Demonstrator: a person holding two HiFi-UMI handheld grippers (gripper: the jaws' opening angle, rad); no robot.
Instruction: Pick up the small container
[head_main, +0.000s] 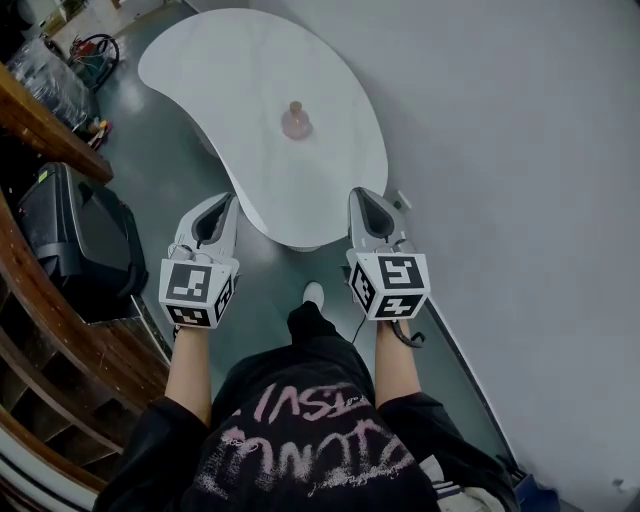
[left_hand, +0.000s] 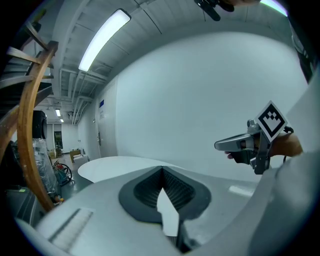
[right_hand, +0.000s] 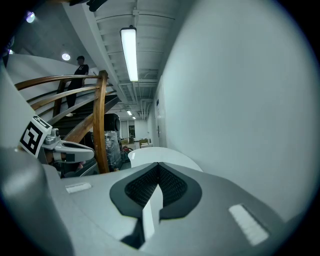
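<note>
The small container (head_main: 296, 121), a pinkish jar with a narrow top, stands near the middle of the white kidney-shaped table (head_main: 220, 70). My left gripper (head_main: 227, 202) and right gripper (head_main: 361, 196) are held side by side just short of the table's near edge, well away from the container. Both are shut with nothing in them. In the left gripper view the left gripper (left_hand: 162, 169) points over the table (left_hand: 112, 166), with the right gripper (left_hand: 225, 145) at the right. The right gripper view looks along the right gripper (right_hand: 159, 164) to the table (right_hand: 150, 154). Neither gripper view shows the container.
A grey wall (head_main: 520, 150) runs along the right of the table. At the left are a curved wooden stair rail (head_main: 45, 125), a black case (head_main: 70, 240) on the floor and clutter (head_main: 90, 55) farther back. A person (right_hand: 80, 65) stands on the stairs.
</note>
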